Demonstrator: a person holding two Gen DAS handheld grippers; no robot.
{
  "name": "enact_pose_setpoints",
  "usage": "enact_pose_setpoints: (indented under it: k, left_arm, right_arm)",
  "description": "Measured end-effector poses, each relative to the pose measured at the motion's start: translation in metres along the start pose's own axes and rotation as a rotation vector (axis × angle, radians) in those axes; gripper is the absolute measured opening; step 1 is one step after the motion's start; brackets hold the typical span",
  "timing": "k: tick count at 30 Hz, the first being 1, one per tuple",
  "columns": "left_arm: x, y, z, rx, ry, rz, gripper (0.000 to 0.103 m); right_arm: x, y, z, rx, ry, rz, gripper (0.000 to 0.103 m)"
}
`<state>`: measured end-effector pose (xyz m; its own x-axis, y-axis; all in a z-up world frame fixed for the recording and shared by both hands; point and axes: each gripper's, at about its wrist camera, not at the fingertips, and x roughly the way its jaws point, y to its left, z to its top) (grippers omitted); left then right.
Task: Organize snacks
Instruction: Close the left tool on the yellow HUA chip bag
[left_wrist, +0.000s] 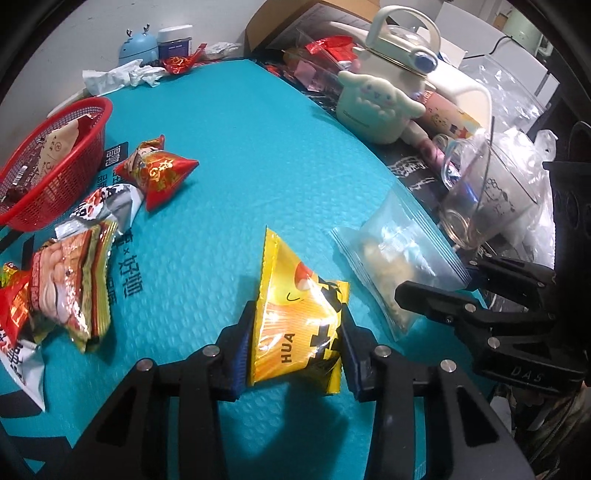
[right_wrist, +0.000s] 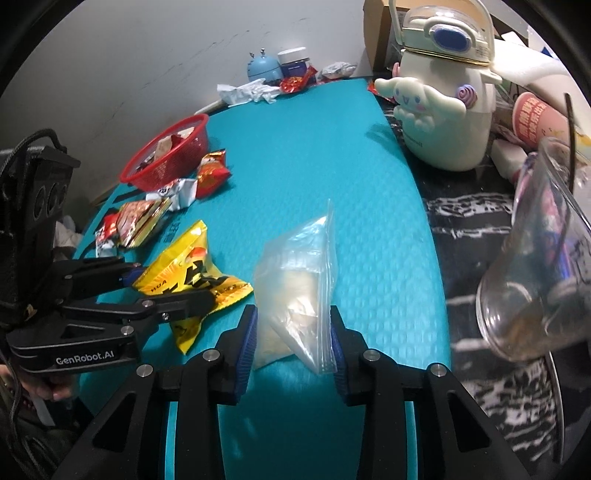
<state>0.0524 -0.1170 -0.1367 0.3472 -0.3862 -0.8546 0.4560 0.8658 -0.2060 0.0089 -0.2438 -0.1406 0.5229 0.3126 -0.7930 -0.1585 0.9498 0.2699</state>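
My left gripper (left_wrist: 295, 354) is shut on a yellow snack packet (left_wrist: 295, 310) marked HUA, its blue pads pressing both sides over the teal mat (left_wrist: 258, 147). My right gripper (right_wrist: 293, 347) is shut on a clear zip bag (right_wrist: 295, 280) holding pale pieces. In the right wrist view the left gripper (right_wrist: 173, 284) and yellow packet (right_wrist: 184, 266) sit to the left of the bag. A red basket (left_wrist: 92, 107) with a few packets inside stands at the far left. In front of it lie a red packet (left_wrist: 162, 173), a silver packet (left_wrist: 107, 206) and a red-gold packet (left_wrist: 70, 284).
A cream cartoon bottle (right_wrist: 439, 110) and a glass cup (right_wrist: 535, 277) stand off the mat's right edge on a black-and-white cloth. Crumpled paper (left_wrist: 122, 75), a blue figure and a jar line the far edge by the wall.
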Motion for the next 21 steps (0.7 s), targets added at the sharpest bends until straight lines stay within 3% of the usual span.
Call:
enact_pose_setpoints:
  k: [2, 4, 6, 10, 21]
  left_arm:
    - [-0.002, -0.002, -0.002, 0.012, -0.002, 0.008, 0.04]
    - [-0.003, -0.005, -0.004, 0.023, -0.009, 0.024, 0.04]
    - [-0.004, -0.006, -0.005, 0.027, -0.016, 0.037, 0.04]
    - [-0.006, -0.003, -0.006, 0.019, -0.027, 0.061, 0.04]
    - [0.001, 0.008, -0.006, -0.032, -0.009, 0.04, 0.04]
  right_arm:
    - [-0.003, 0.003, -0.004, -0.003, -0.002, -0.017, 0.038]
    - [-0.006, 0.005, -0.007, -0.013, -0.007, -0.052, 0.047]
    - [-0.01, 0.008, -0.007, -0.026, -0.026, -0.114, 0.062]
    - [-0.014, 0.012, -0.005, -0.052, -0.055, -0.156, 0.07]
    - [0.003, 0.025, 0.0, -0.127, -0.06, -0.177, 0.071]
